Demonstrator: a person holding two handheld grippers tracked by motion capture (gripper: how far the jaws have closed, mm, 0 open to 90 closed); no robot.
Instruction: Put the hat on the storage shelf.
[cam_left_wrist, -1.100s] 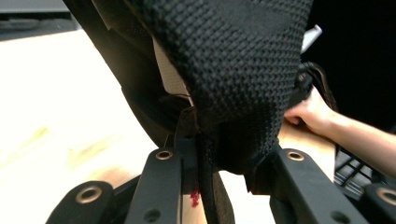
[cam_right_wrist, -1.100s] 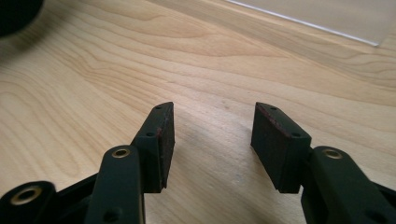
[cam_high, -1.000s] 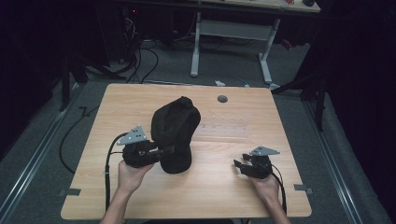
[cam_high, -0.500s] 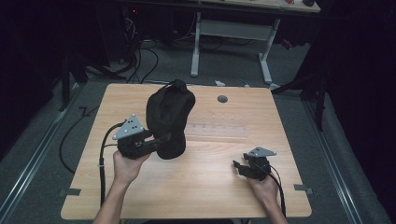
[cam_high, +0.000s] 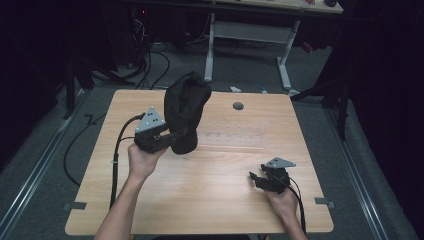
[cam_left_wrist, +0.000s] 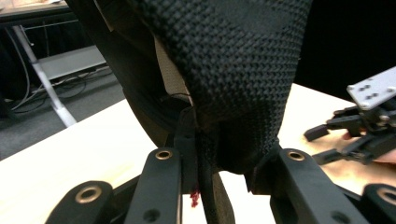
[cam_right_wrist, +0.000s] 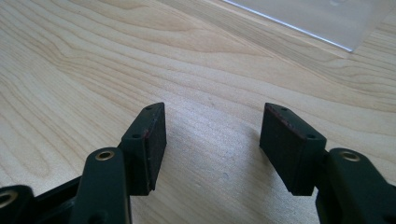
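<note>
A black knitted cap (cam_high: 185, 112) hangs in the air over the left half of the wooden table (cam_high: 220, 200), held up by my left gripper (cam_high: 170, 142), which is shut on its lower edge. In the left gripper view the coarse black weave of the cap (cam_left_wrist: 233, 60) rises between the jaws, with a pale lining inside. My right gripper (cam_high: 256, 179) rests low near the table's front right, open with nothing between its fingers (cam_right_wrist: 152, 140). It also appears at the right of the left gripper view as the right gripper (cam_left_wrist: 327, 144).
A small dark round disc (cam_high: 238, 106) lies at the back of the table. A clear flat sheet (cam_right_wrist: 322, 18) lies on the wood beyond the right gripper. Cables and a white desk frame (cam_high: 285, 60) stand on the floor behind the table.
My left gripper has lifted the cap off the table and carried it up and toward the back left. The right gripper has stayed almost still.
</note>
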